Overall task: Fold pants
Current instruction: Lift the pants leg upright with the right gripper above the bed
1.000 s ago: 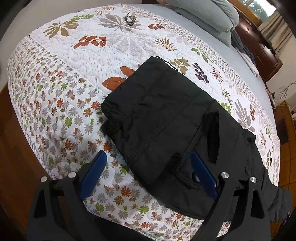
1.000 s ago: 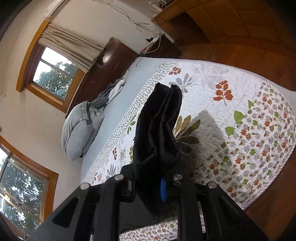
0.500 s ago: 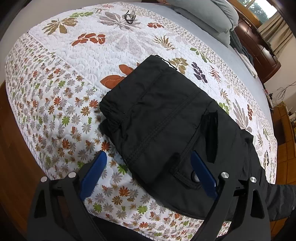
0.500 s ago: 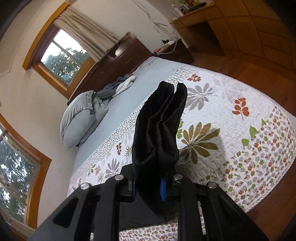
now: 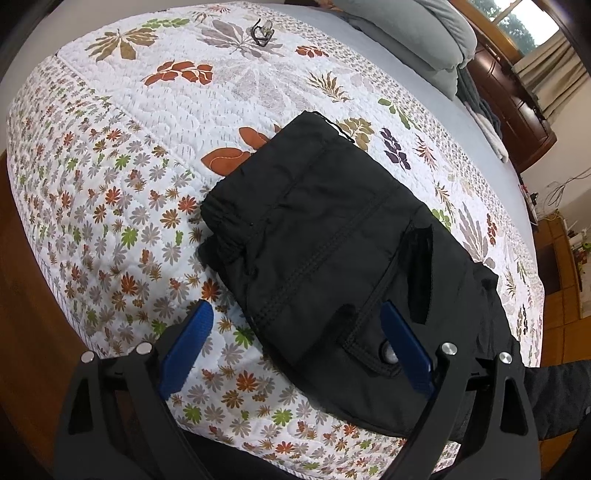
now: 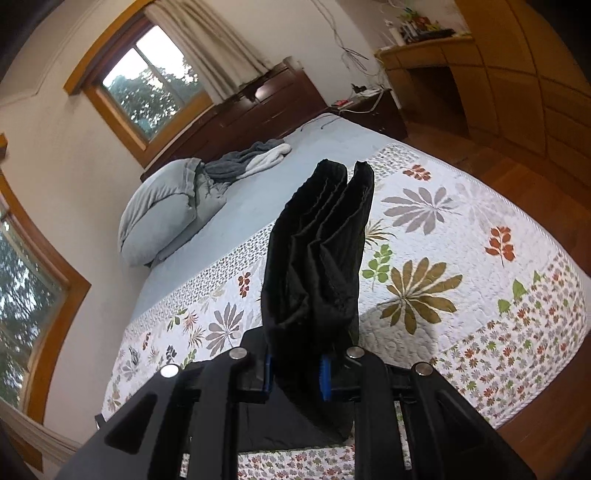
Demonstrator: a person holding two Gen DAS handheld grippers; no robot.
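The black pants (image 5: 332,236) lie partly folded on the floral quilt (image 5: 147,155), waist end to the upper left, a back pocket with a button near the front. My left gripper (image 5: 295,347) is open just above the near edge of the pants, its blue fingers (image 5: 186,343) wide apart. My right gripper (image 6: 295,369) is shut on the bunched leg end of the pants (image 6: 317,258) and holds it up above the bed.
A grey pillow (image 6: 162,214) and a grey-white bundle of clothes (image 6: 251,158) lie at the head of the bed. A small dark object (image 5: 260,29) lies on the far quilt. Wooden floor (image 6: 535,443) surrounds the bed; a dark dresser (image 6: 258,107) stands behind.
My right gripper has tilted and lifted with the leg end, bringing more of the bed and room into view. My left gripper has shifted slightly; it stays open.
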